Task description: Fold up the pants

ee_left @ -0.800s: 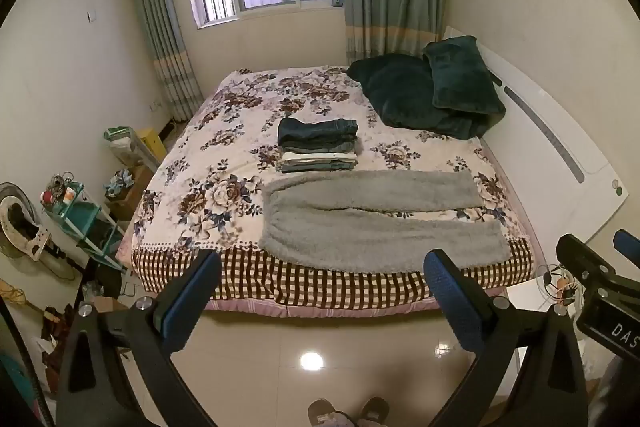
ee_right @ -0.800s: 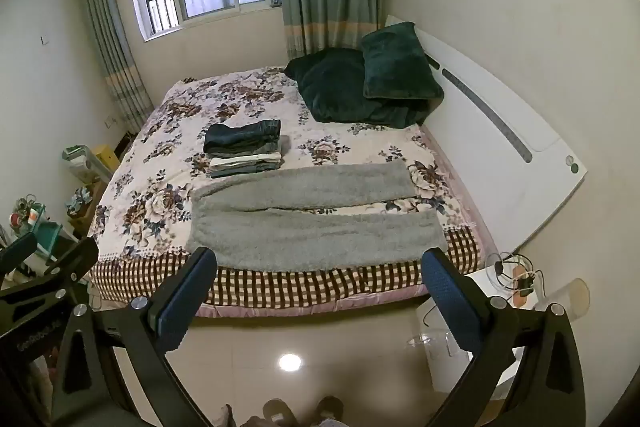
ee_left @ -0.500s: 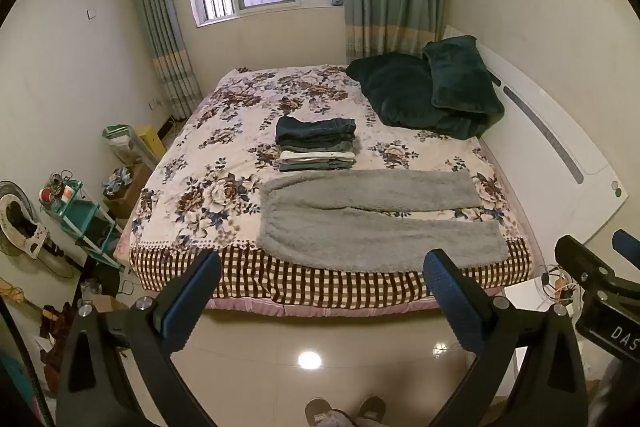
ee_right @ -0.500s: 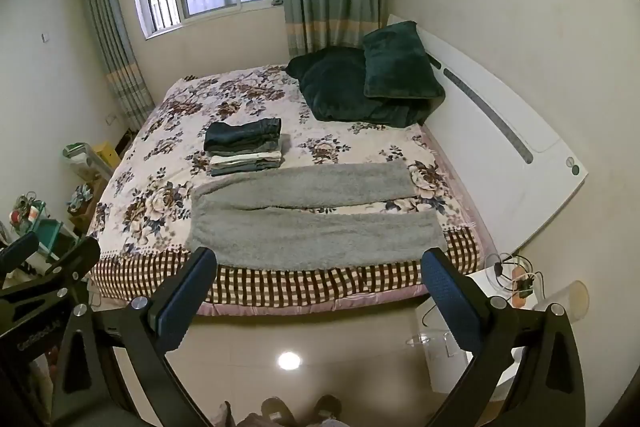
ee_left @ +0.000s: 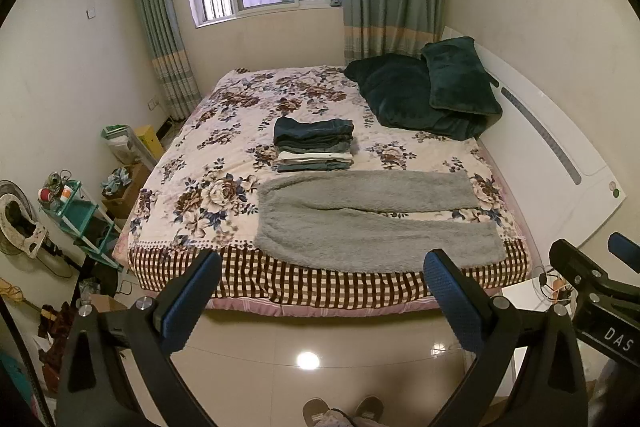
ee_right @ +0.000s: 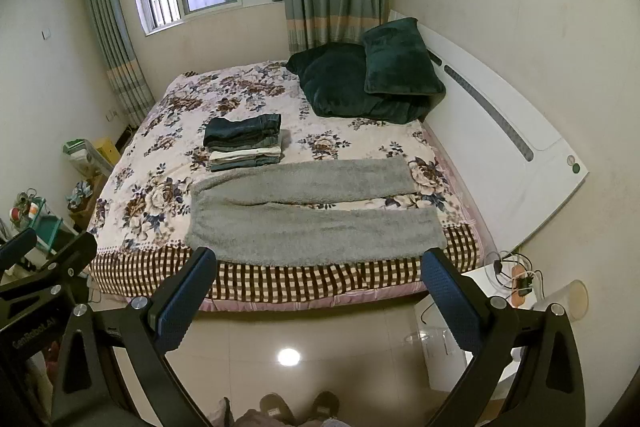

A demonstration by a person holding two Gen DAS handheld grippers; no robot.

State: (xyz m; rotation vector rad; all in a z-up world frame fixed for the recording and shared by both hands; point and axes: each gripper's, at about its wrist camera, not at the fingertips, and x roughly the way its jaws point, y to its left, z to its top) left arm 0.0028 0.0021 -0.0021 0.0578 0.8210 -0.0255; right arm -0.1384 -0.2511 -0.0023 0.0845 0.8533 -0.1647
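Grey fleece pants lie flat along the near edge of a floral bed, waist to the left, both legs stretched right. My left gripper hangs open over the tiled floor, short of the bed, nothing between its blue pads. My right gripper is open too, equally far back and empty. Behind the pants sits a stack of folded trousers.
Dark green cushions rest at the white headboard on the right. A teal shelf rack and clutter stand left of the bed. A white side table with cables stands at the right. The person's slippers show below.
Both views have shifted slightly; the bed and pants sit a little nearer and lower in the frames. Both grippers stay open and empty.
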